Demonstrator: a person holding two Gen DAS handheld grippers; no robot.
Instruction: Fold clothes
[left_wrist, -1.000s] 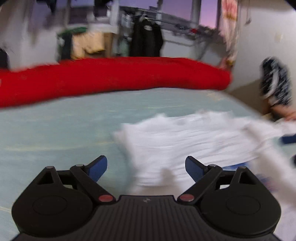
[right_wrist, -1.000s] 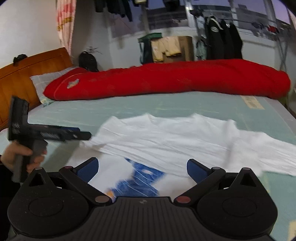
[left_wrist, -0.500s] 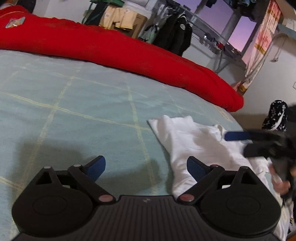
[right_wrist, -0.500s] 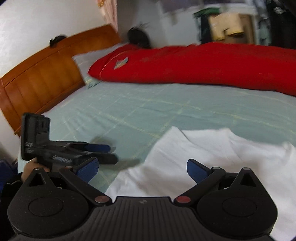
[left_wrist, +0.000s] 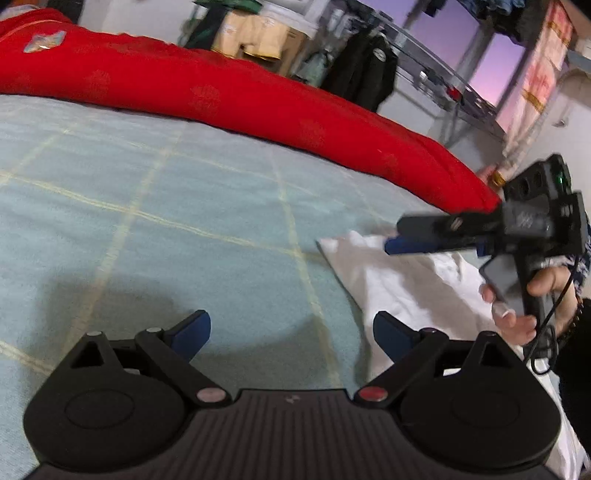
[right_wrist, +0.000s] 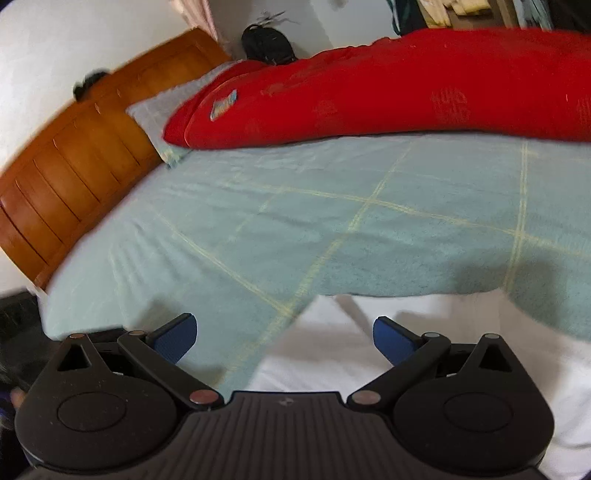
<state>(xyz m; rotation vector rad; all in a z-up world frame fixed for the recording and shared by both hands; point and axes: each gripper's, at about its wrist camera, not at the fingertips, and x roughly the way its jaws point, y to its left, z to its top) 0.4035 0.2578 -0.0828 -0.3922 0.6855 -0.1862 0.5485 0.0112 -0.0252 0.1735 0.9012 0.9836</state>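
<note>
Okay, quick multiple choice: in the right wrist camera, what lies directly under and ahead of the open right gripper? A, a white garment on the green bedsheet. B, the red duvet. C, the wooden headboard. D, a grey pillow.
A: the white garment spreads beneath the open right gripper, on the green bedsheet; the other options lie far off.

The bed had a pale green checked cover, with a red quilt far and a white garment near.
</note>
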